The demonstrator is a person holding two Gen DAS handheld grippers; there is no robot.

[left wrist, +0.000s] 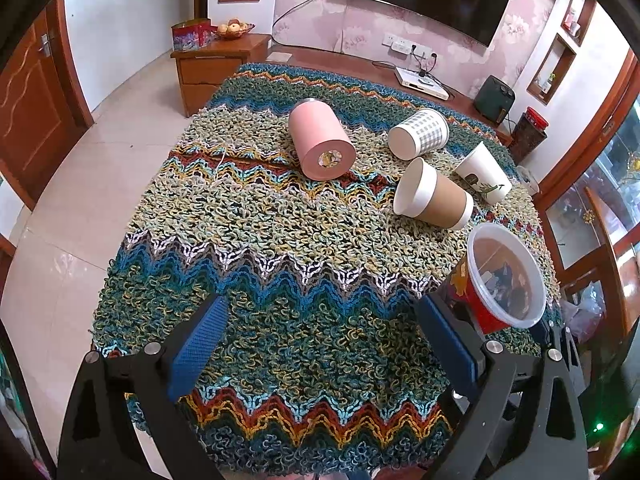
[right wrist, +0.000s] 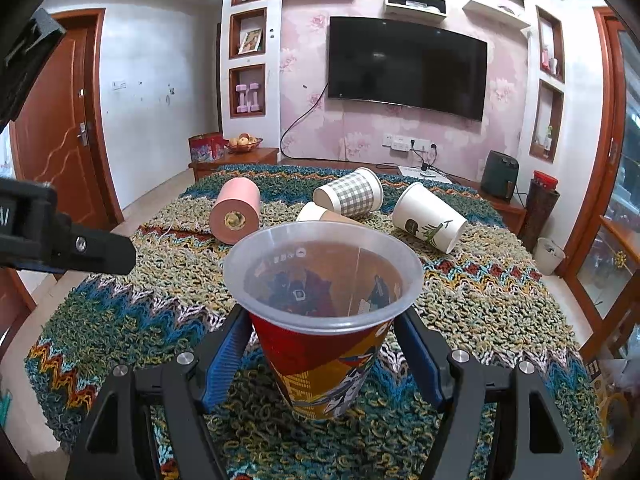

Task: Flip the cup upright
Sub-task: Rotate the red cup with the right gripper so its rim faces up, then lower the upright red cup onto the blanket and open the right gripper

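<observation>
A red printed plastic cup (right wrist: 320, 344) stands upright on the knitted cloth (right wrist: 120, 312), between the blue pads of my right gripper (right wrist: 322, 344). The jaws stand wide and do not touch the cup. The same cup shows in the left wrist view (left wrist: 500, 280) at the right. My left gripper (left wrist: 320, 316) is open and empty over the cloth (left wrist: 280, 240). Several cups lie on their sides further back: a pink one (left wrist: 320, 144), a checked one (left wrist: 420, 134), a brown-sleeved one (left wrist: 434, 196) and a white one with a green print (left wrist: 484, 172).
The left gripper's body (right wrist: 60, 240) shows at the left of the right wrist view. Behind the table stand a low wooden cabinet (left wrist: 216, 68), a TV bench (left wrist: 360, 68) and a wall TV (right wrist: 404, 66). Tiled floor (left wrist: 80, 208) lies to the left.
</observation>
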